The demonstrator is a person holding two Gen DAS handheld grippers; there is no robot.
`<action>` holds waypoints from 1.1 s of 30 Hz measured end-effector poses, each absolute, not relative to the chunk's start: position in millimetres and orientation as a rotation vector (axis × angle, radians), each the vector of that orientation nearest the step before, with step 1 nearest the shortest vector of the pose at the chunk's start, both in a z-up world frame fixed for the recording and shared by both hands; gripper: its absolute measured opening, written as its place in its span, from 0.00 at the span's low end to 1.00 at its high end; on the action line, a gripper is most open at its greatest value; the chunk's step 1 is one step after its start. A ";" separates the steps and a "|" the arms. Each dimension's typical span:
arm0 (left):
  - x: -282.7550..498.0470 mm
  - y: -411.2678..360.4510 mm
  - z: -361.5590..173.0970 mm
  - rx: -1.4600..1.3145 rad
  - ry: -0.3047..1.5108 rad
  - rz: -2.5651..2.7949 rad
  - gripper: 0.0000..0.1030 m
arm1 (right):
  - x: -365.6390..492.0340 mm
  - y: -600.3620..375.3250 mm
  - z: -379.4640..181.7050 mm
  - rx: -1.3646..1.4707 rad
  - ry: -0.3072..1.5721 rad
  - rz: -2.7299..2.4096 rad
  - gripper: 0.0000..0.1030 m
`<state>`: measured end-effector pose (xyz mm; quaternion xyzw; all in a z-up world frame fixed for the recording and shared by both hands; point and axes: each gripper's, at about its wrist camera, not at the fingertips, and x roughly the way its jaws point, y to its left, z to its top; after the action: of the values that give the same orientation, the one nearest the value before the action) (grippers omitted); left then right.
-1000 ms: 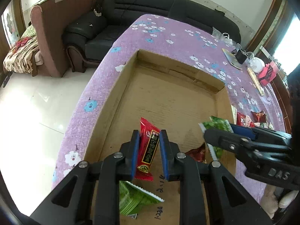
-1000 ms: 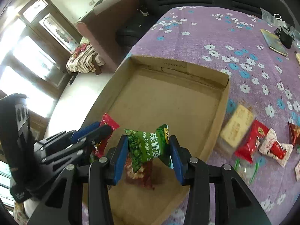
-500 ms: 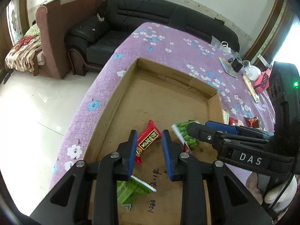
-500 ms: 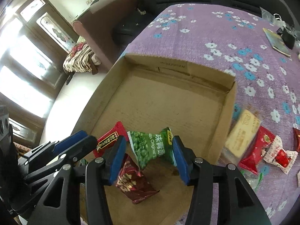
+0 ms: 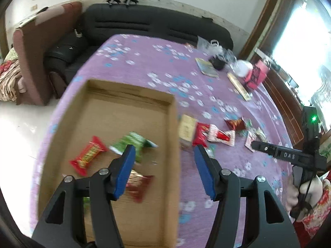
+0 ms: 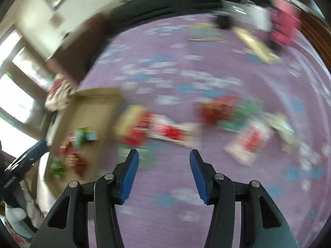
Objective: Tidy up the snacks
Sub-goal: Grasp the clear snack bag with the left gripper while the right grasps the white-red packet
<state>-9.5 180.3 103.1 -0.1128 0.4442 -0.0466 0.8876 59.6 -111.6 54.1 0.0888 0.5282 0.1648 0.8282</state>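
Note:
A shallow cardboard box [image 5: 132, 95] lies on the purple flowered tablecloth [image 5: 144, 62]. A red packet [image 5: 88, 158], a green packet [image 5: 132, 142] and a dark red packet [image 5: 138, 186] lie loose on its floor. My left gripper [image 5: 164, 147] hovers over the box's right wall, its jaws opening with nothing between them. My right gripper [image 6: 163, 152] is open and empty above bare cloth, right of the box [image 6: 93, 113]. Several loose snacks [image 6: 171, 132] lie just beyond it, heavily blurred. A tan packet [image 5: 187, 129] and red packets [image 5: 201, 134] sit beside the box.
A black sofa [image 5: 161, 29] and a brown armchair [image 5: 39, 47] stand behind the table. A pink box [image 5: 255, 76], a booklet [image 5: 205, 67] and a long gold packet [image 5: 240, 85] lie at the far right. White floor [image 5: 18, 134] is on the left.
Both grippers let go of their packets, which now lie in the box. The left opened wide and shifted right. The right swung right, out over the cloth.

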 end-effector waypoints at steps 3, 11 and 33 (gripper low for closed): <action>-3.7 151.7 93.6 -0.243 0.964 -0.126 0.59 | 64.5 -160.1 39.4 0.254 1.151 0.280 0.50; 31.4 89.5 58.5 -0.162 1.058 -0.135 0.59 | 84.6 -183.9 19.0 0.344 1.180 0.261 0.50; 34.7 59.9 23.5 -0.079 1.110 -0.138 0.37 | 93.4 -143.7 11.2 0.081 1.115 0.201 0.21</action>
<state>34.7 59.9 23.5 -0.0373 0.5265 -0.0653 0.8469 93.4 -143.7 11.2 0.0382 0.5281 0.0952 0.8430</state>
